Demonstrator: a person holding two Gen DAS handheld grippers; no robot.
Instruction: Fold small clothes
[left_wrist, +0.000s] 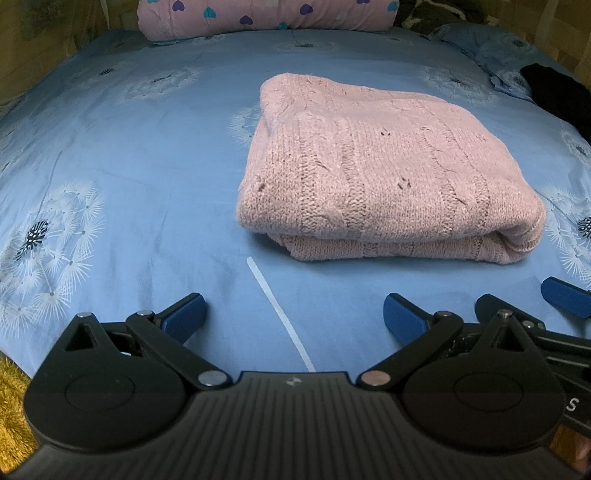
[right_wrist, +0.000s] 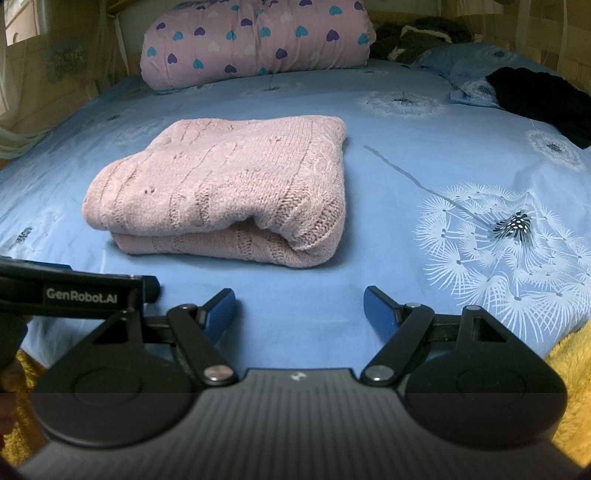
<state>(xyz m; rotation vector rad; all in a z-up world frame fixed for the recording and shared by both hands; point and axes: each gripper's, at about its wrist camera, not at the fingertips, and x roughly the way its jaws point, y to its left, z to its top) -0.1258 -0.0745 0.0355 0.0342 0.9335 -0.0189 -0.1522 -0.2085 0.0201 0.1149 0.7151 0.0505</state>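
A pink knitted sweater (left_wrist: 384, 173) lies folded into a thick rectangle on the blue bed sheet; it also shows in the right wrist view (right_wrist: 221, 195). My left gripper (left_wrist: 293, 314) is open and empty, close to the bed's near edge, in front of the sweater and apart from it. My right gripper (right_wrist: 299, 310) is open and empty, also in front of the sweater and apart from it. The right gripper's fingers (left_wrist: 565, 297) show at the right of the left wrist view. The left gripper's body (right_wrist: 74, 293) shows at the left of the right wrist view.
The blue dandelion-print sheet (left_wrist: 129, 147) covers the bed. A thin white strip (left_wrist: 280, 314) lies on it near me. A rolled pink heart-print quilt (right_wrist: 255, 40) lies at the far end. A black garment (right_wrist: 543, 99) and a blue pillow lie at the far right. Yellow fluffy fabric (right_wrist: 569, 369) borders the near edge.
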